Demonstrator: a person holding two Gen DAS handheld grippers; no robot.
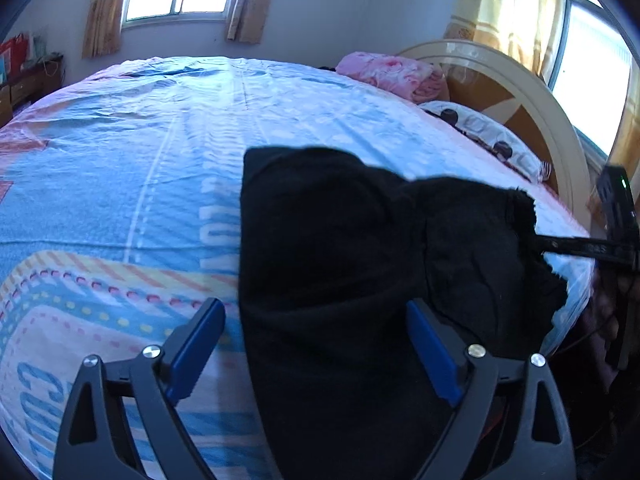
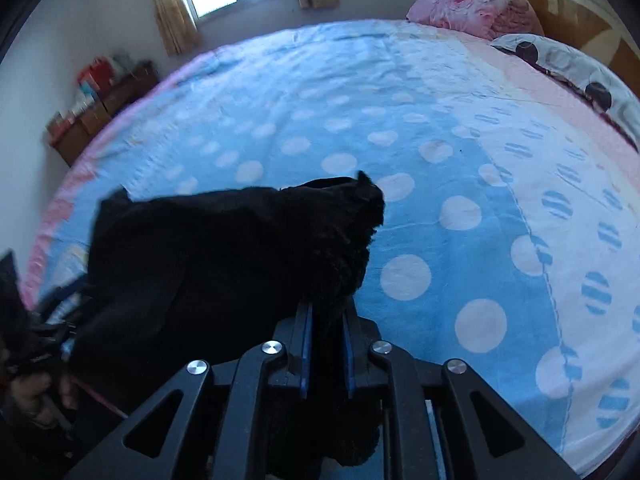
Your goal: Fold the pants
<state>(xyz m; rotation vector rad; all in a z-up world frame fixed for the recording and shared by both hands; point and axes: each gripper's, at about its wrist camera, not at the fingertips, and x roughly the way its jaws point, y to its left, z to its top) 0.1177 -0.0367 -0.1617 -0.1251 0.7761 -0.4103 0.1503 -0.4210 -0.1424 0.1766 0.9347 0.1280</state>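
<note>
The black pants (image 1: 344, 264) lie bunched on the bed (image 1: 140, 168) near its front right edge. My left gripper (image 1: 316, 344) is open, its blue pads on either side of the pants' near part, not clamped. My right gripper (image 2: 327, 344) is shut on a fold of the black pants (image 2: 224, 264) and holds that end lifted a little off the bed (image 2: 440, 184). The right gripper also shows in the left wrist view (image 1: 576, 246) at the far right, pinching the pants' edge.
A pink quilt (image 1: 394, 74) and a spotted pillow (image 1: 486, 136) lie at the headboard (image 1: 532, 92). Shelves with boxes (image 2: 100, 100) stand along the far wall. The bed's blue dotted sheet stretches wide beyond the pants.
</note>
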